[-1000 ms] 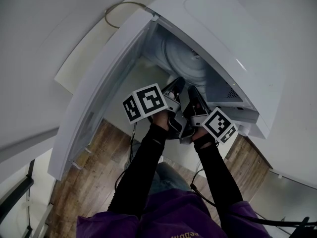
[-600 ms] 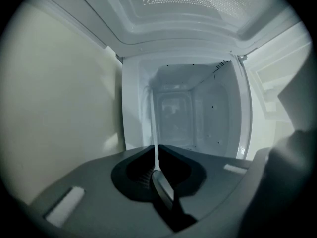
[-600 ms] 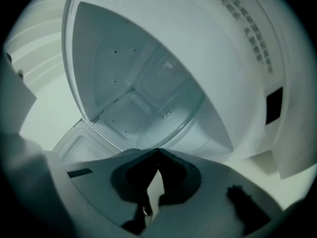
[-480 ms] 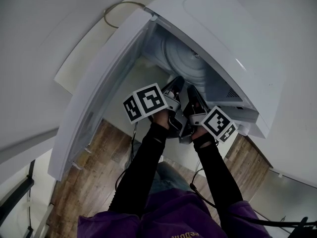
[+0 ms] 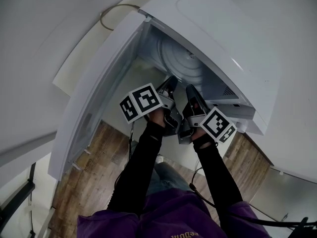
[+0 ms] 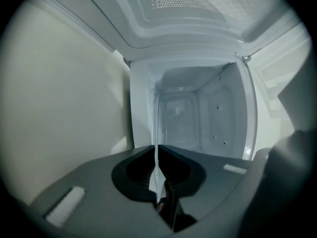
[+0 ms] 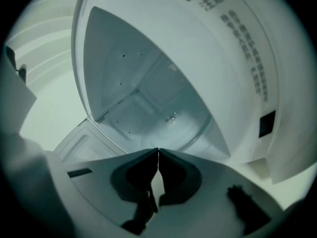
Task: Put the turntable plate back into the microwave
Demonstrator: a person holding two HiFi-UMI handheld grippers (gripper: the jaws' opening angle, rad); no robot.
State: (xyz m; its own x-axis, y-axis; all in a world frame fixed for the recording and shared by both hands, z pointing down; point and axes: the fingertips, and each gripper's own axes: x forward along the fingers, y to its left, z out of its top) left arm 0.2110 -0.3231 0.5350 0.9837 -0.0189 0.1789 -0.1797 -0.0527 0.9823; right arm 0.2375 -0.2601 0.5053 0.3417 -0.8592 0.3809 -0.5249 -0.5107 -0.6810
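the putting-in step seems to be in hand. the turntable plate [image 6: 157, 123] is seen as a thin pale line at mid-frame, pinched in the narrow jaws of the left gripper [image 6: 156, 151]. the right gripper [image 7: 158, 152] jaws are pressed together; nothing held can be made out there. next, the plate likely must be laid flat on the hub [image 7: 171, 117] inside the microwave [image 5: 233, 29]. little room is left by the door [image 5: 94, 103] at left.

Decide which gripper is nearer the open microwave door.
Left. The left gripper sits between the microwave door and the right gripper; neither touches the door.
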